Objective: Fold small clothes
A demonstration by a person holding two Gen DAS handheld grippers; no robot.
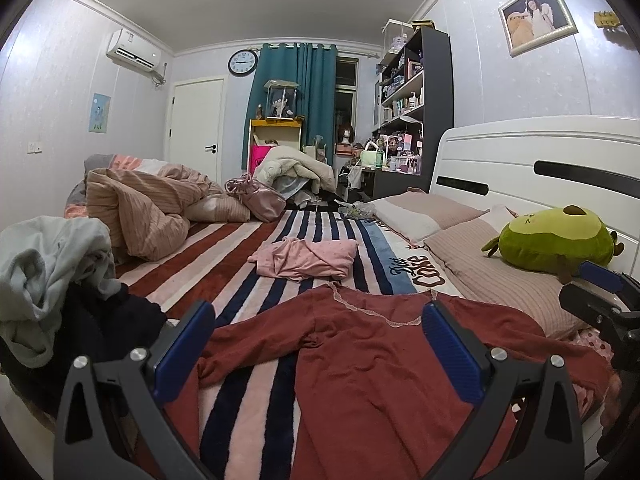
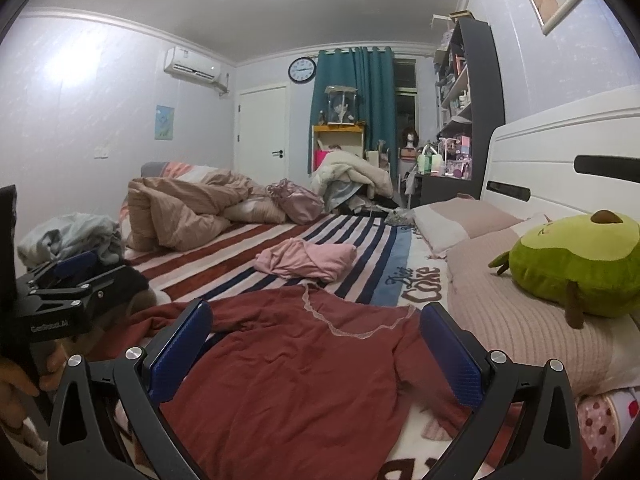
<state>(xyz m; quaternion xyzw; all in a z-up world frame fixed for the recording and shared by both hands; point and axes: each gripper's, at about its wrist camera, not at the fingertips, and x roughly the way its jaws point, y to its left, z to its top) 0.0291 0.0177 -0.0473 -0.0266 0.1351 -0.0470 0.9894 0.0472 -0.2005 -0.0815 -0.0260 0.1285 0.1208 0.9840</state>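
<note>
1. The striped blanket covers the bed and serves as the folding surface. Its middle is largely bare between the near garment and the far heap, so there is open room to lay a fold away from the cameras.

2. The rumpled beige duvet is heaped at the far left, well apart from the work. The pillows run along the right under the white headboard, and an avocado plush sits on them. Together these bound the working space on the right.

3. The red long-sleeved top lies spread on the near part of the blanket, right in front of both grippers, lace-trimmed neckline pointing far. It looks like thin, limp knit: light, soft, sure to sag and drag when lifted, not fragile. Its right side rides up against the near pillow, so that edge probably needs pulling clear first. Shoulders or hem corners look the best places to pinch. One sleeve trails left.

4. A pile of pale and dark clothes sits at the near left edge, just beside the top's left sleeve.

5. A pink garment lies bunched mid-bed, beyond the red top and apart from it.

6. The left gripper hovers above the red top, jaws spread wide, holding nothing.

7. The right gripper hangs likewise, jaws wide apart and empty, over the top's chest.
</note>
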